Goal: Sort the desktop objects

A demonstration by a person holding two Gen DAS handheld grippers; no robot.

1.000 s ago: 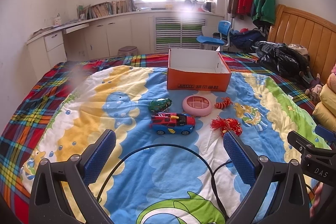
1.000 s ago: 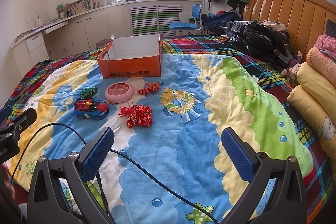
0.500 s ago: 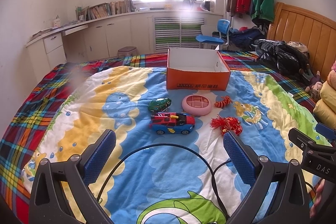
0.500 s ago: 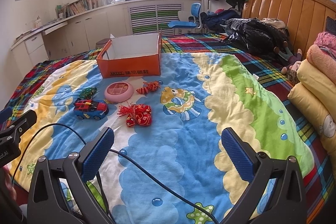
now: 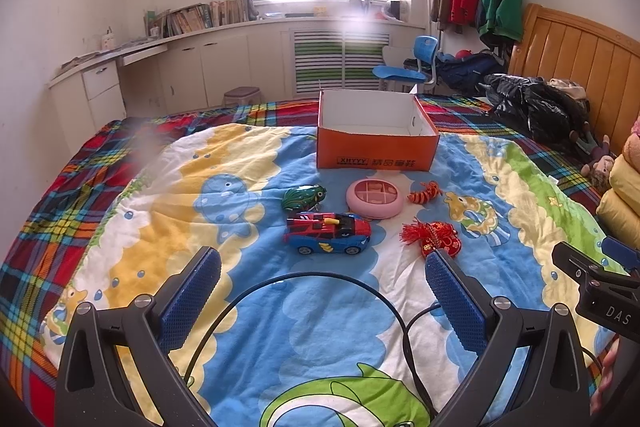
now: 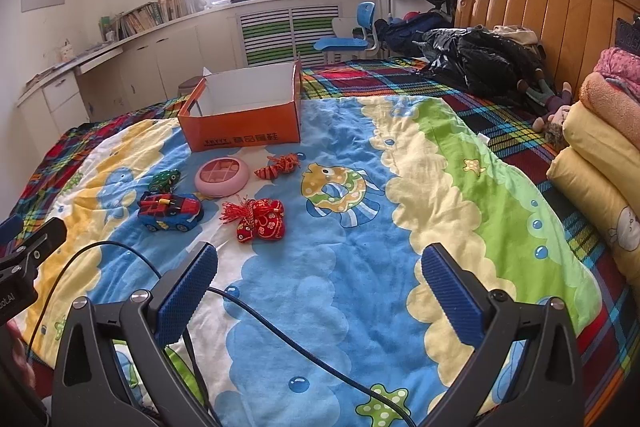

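An open orange shoebox (image 5: pixel 376 151) (image 6: pixel 244 137) stands on the bed quilt, empty as far as I see. In front of it lie a green toy frog (image 5: pixel 304 195) (image 6: pixel 165 179), a round pink case (image 5: pixel 375 198) (image 6: pixel 222 177), a small orange lobster toy (image 5: pixel 425 191) (image 6: pixel 278 165), a red-and-blue toy car (image 5: pixel 327 233) (image 6: pixel 170 213) and a red tasselled pouch (image 5: pixel 434 237) (image 6: pixel 258 219). My left gripper (image 5: pixel 322 293) is open and empty, short of the car. My right gripper (image 6: pixel 320 291) is open and empty, right of the pouch.
A black cable (image 5: pixel 320 281) (image 6: pixel 280 331) loops over the quilt just ahead of both grippers. Folded blankets (image 6: pixel 600 163) and a black jacket (image 6: pixel 476 61) lie at the right by the wooden headboard (image 6: pixel 560 11). Cabinets and a blue chair (image 5: pixel 404 71) stand beyond the bed.
Both views have shifted very slightly. No object has moved and both grippers stay open.
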